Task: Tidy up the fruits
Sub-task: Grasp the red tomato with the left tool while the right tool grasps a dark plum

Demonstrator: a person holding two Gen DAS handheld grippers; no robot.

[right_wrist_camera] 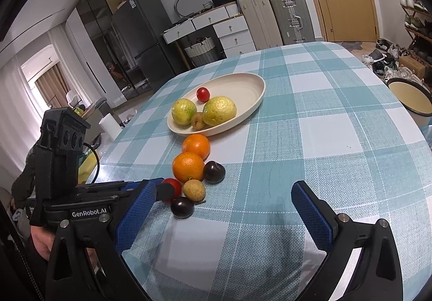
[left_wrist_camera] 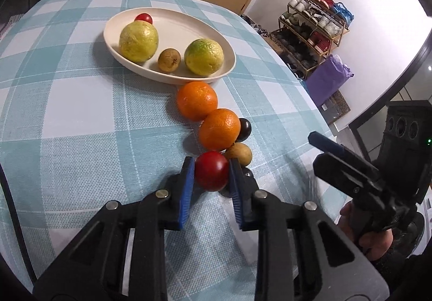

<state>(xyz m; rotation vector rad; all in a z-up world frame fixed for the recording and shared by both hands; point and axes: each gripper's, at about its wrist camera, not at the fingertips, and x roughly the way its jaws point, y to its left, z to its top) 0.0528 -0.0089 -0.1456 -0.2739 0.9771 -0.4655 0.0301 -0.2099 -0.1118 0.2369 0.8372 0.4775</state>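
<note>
My left gripper (left_wrist_camera: 212,170) is shut on a red tomato (left_wrist_camera: 211,170) resting on the checked cloth; the same tomato shows in the right wrist view (right_wrist_camera: 174,186). Behind it lie two oranges (left_wrist_camera: 219,129) (left_wrist_camera: 197,101), a tan fruit (left_wrist_camera: 240,153) and a dark plum (left_wrist_camera: 244,129). Another dark plum (right_wrist_camera: 182,207) lies nearest me. The oval cream plate (left_wrist_camera: 113,30) holds two yellow-green fruits (left_wrist_camera: 138,41), a small brown fruit (left_wrist_camera: 169,60) and a small tomato (left_wrist_camera: 143,17). My right gripper (right_wrist_camera: 224,211) is open and empty, to the right of the fruit row.
The table edge falls away on the right, with a shoe rack (left_wrist_camera: 314,28) and purple bag (left_wrist_camera: 328,76) beyond. A cream pot (right_wrist_camera: 409,97) stands off the table's right side. Suitcases and drawers stand at the back.
</note>
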